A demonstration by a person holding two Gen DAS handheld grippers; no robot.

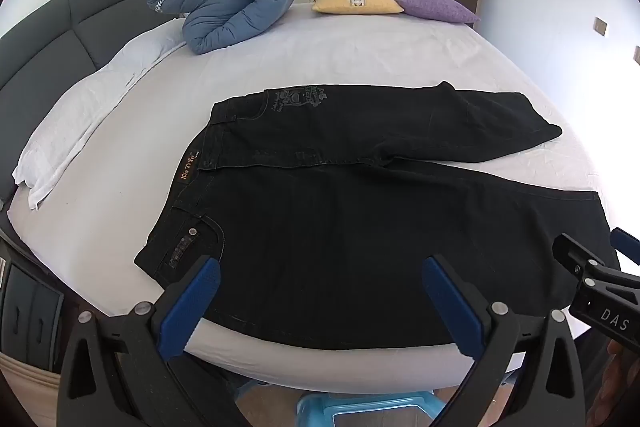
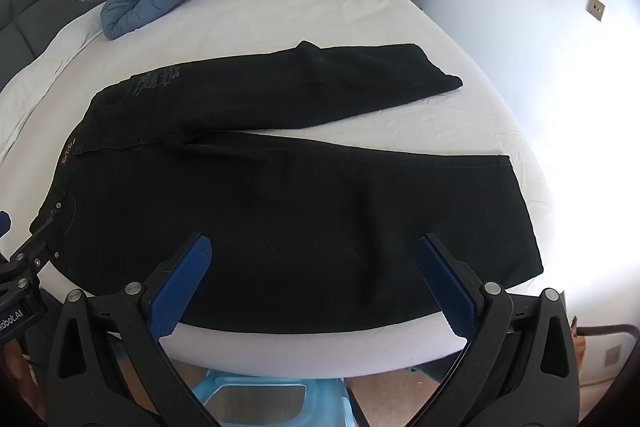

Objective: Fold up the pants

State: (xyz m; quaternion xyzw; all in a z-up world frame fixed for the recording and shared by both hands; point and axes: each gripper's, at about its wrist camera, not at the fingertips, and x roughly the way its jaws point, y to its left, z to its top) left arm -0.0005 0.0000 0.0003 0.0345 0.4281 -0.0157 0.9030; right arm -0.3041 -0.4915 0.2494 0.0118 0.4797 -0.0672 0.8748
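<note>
Black pants (image 1: 340,211) lie spread flat on the white bed (image 1: 320,47), waistband to the left, both legs running right and splayed apart. They also show in the right wrist view (image 2: 280,195). My left gripper (image 1: 320,279) is open and empty, hovering over the near leg by the bed's front edge. My right gripper (image 2: 314,259) is open and empty over the near leg further right; it also shows at the right edge of the left wrist view (image 1: 592,267). The left gripper shows at the left edge of the right wrist view (image 2: 24,255).
A rolled blue duvet (image 1: 224,7), a yellow pillow (image 1: 356,1) and a purple pillow (image 1: 436,7) sit at the far side. A white pillow (image 1: 80,115) lies by the grey headboard (image 1: 60,27). A blue stool (image 1: 368,409) stands below the bed's edge.
</note>
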